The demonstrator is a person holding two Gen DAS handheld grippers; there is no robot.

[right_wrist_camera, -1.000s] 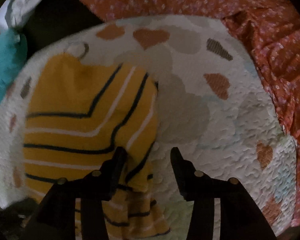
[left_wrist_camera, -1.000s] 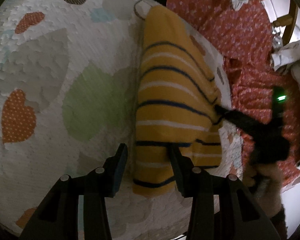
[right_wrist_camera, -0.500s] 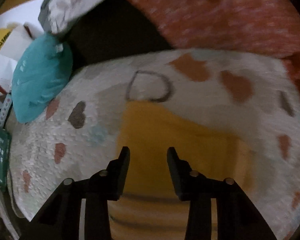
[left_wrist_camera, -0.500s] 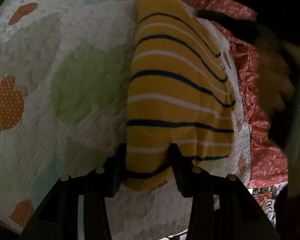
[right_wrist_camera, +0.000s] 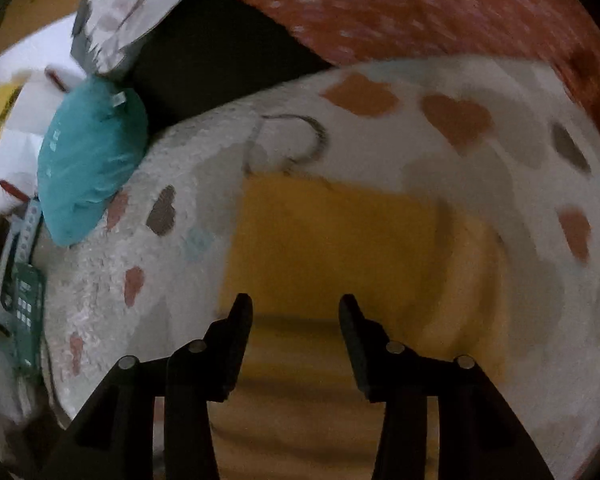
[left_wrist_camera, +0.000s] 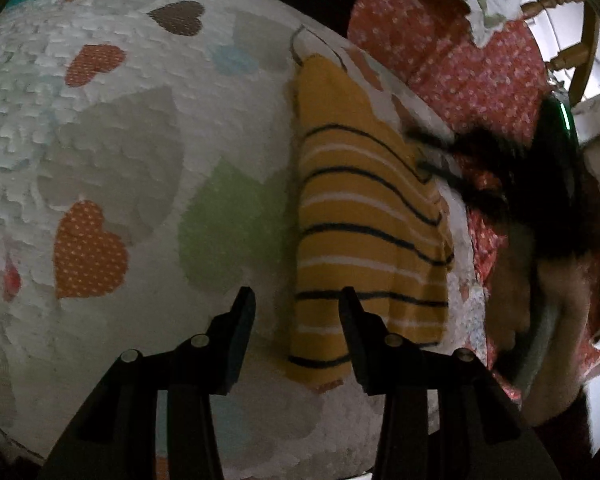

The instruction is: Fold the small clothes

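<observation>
A small yellow garment with navy and white stripes [left_wrist_camera: 364, 216] lies folded in a long strip on a white heart-patterned quilt [left_wrist_camera: 120, 152]. My left gripper [left_wrist_camera: 296, 308] is open, its fingers straddling the garment's near left edge just above the quilt. The right gripper shows blurred in the left wrist view [left_wrist_camera: 452, 160], at the garment's far right edge. In the right wrist view the right gripper [right_wrist_camera: 296, 312] is open and empty over the plain yellow part of the garment [right_wrist_camera: 332, 240], with the quilt [right_wrist_camera: 480, 152] around it. That view is blurred by motion.
A red dotted bedspread [left_wrist_camera: 460, 64] lies beyond the quilt. A teal cushion [right_wrist_camera: 88, 160] and a green remote [right_wrist_camera: 24, 300] sit off the quilt's left edge. A wooden chair [left_wrist_camera: 572, 52] stands at the far right. The holder's hand [left_wrist_camera: 540, 304] is at the right.
My left gripper has let go of the garment's corner and drawn back to the left. The garment lies flatter. The right gripper has moved from the sleeve side to the plain end.
</observation>
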